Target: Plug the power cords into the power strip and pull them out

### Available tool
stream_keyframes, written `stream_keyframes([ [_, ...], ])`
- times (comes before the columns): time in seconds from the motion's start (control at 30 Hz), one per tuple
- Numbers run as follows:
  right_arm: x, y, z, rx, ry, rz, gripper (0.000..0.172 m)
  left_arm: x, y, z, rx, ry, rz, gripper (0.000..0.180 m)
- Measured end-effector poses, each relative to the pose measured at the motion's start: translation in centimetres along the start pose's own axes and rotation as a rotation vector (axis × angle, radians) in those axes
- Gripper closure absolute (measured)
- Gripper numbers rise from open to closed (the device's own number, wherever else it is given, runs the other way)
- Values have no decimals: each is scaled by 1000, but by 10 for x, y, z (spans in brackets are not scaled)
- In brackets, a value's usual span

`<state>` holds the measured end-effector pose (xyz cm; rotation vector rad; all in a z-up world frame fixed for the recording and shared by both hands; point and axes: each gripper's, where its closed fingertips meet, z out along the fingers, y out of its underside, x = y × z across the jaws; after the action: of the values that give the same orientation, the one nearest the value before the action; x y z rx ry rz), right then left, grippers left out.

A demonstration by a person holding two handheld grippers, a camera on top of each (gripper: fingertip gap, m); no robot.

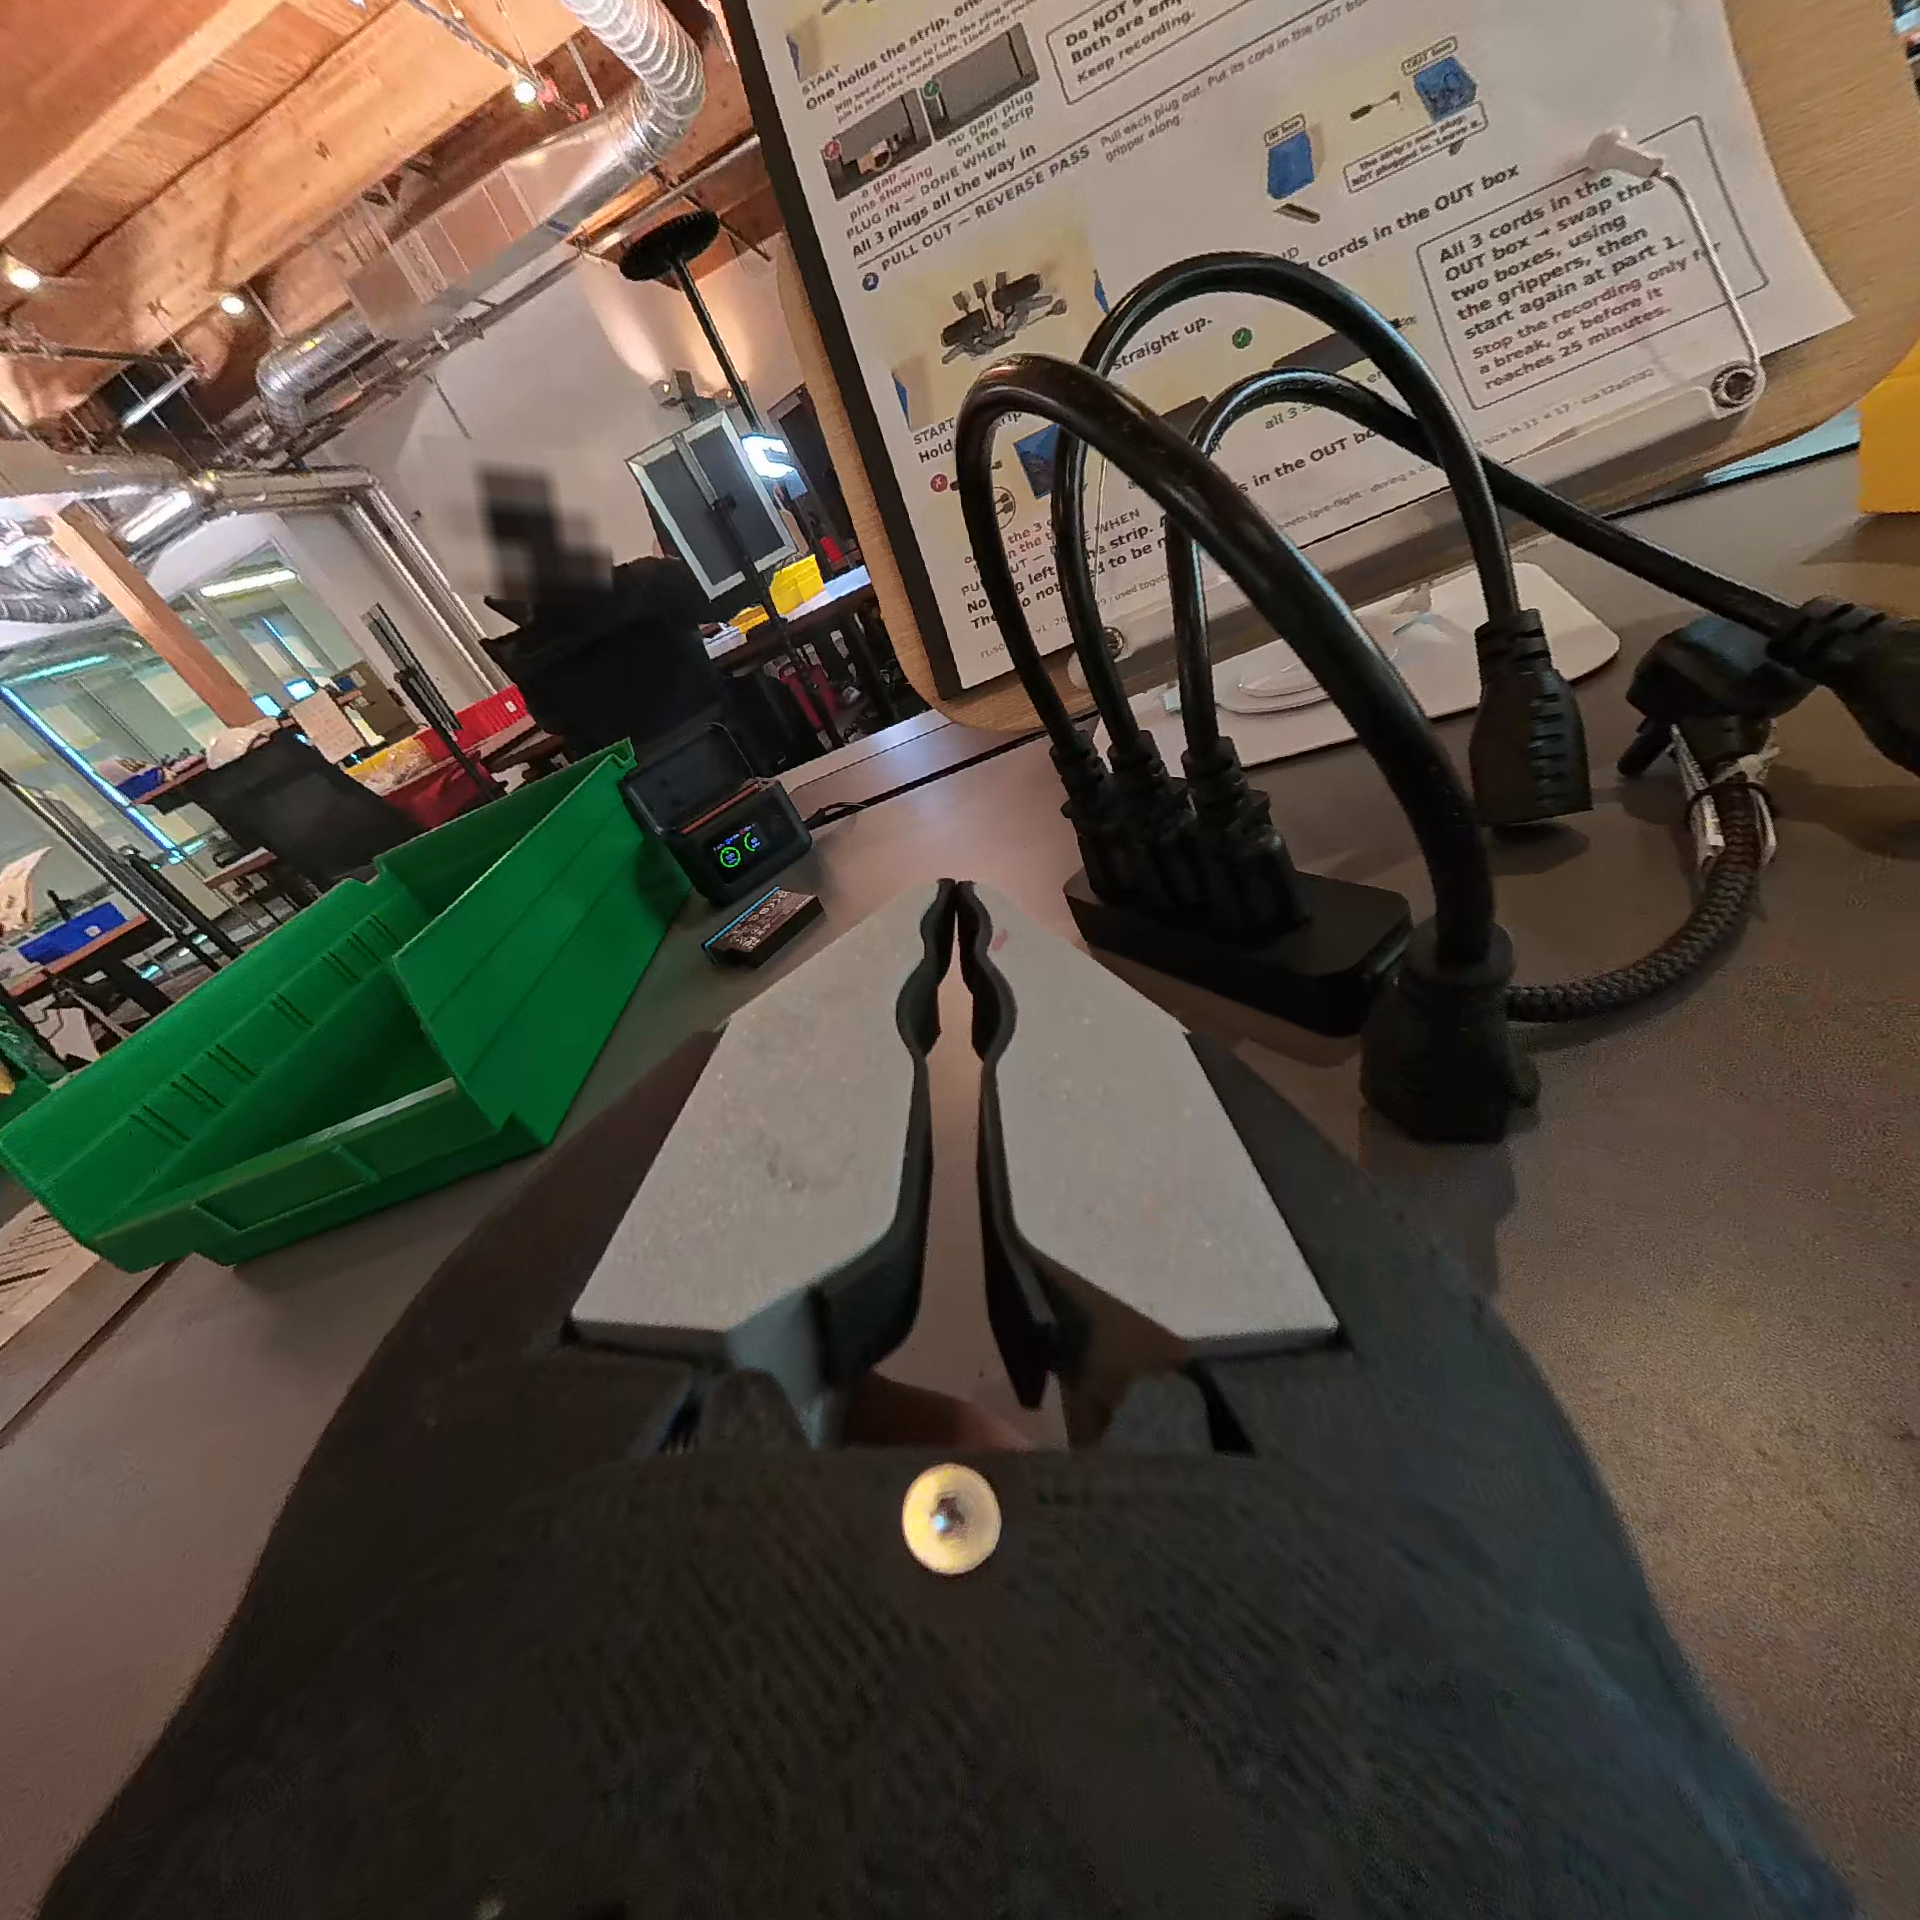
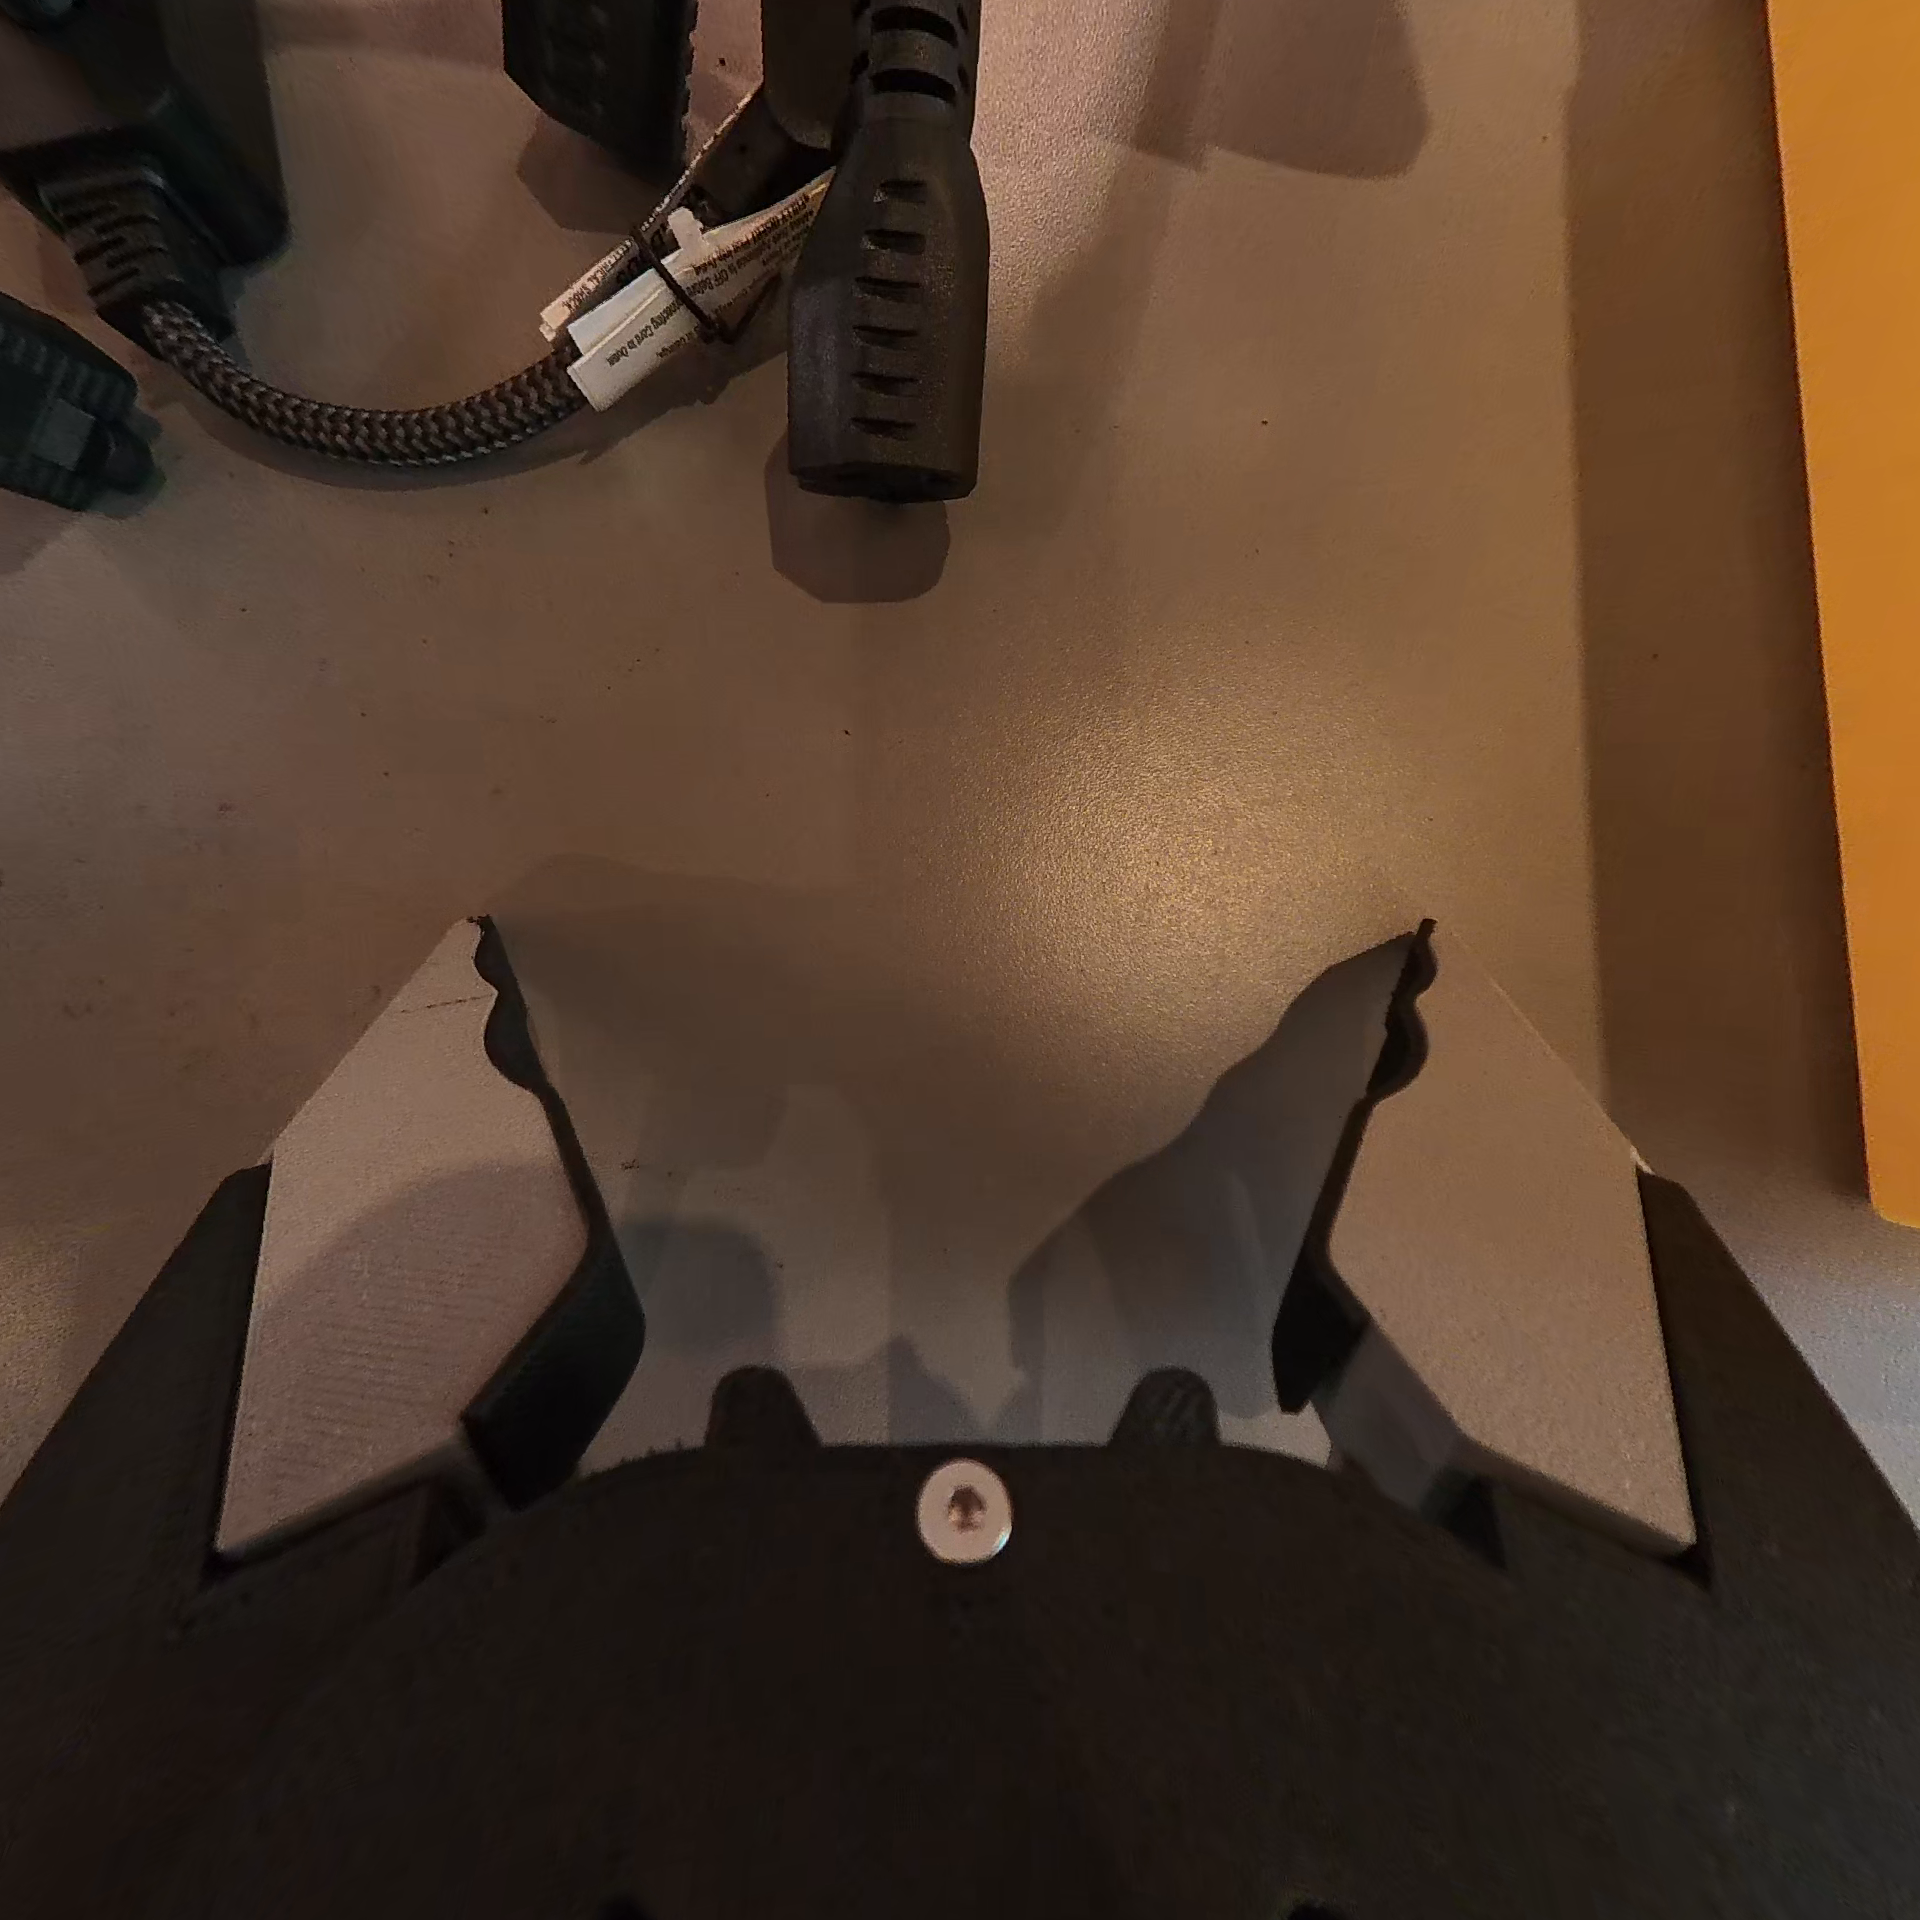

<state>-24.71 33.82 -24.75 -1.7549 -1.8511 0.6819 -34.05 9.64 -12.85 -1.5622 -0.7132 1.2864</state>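
From my seat I see a matte grey-brown table under warm light. Overhead runs an exposed wooden plank ceiling with a ribbed silver ventilation duct and small bright spotlights. Farther back stand white walls, glass partitions and a black floor lamp on a thin pole. Other work tables carry yellow bins.
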Motion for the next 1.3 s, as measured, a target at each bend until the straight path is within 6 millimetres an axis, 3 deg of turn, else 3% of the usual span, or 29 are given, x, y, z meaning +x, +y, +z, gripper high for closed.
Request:
stream_keyframes([
  [0.97, 0, 0, 0, 0, 0, 0, 14, 4, 0, 0, -1, 28, -3, 179],
  [1.07, 0, 0, 0, 0, 0, 0, 14, 5, -1, -2, 12, 50, -19, 169],
  [1.13, 0, 0, 0, 0, 0, 0, 14, 13, -4, -5, 35, 116, -26, 149],
  [1.3, 0, 0, 0, 0, 0, 1, 14, 20, -3, -9, 34, 207, -64, 133],
])
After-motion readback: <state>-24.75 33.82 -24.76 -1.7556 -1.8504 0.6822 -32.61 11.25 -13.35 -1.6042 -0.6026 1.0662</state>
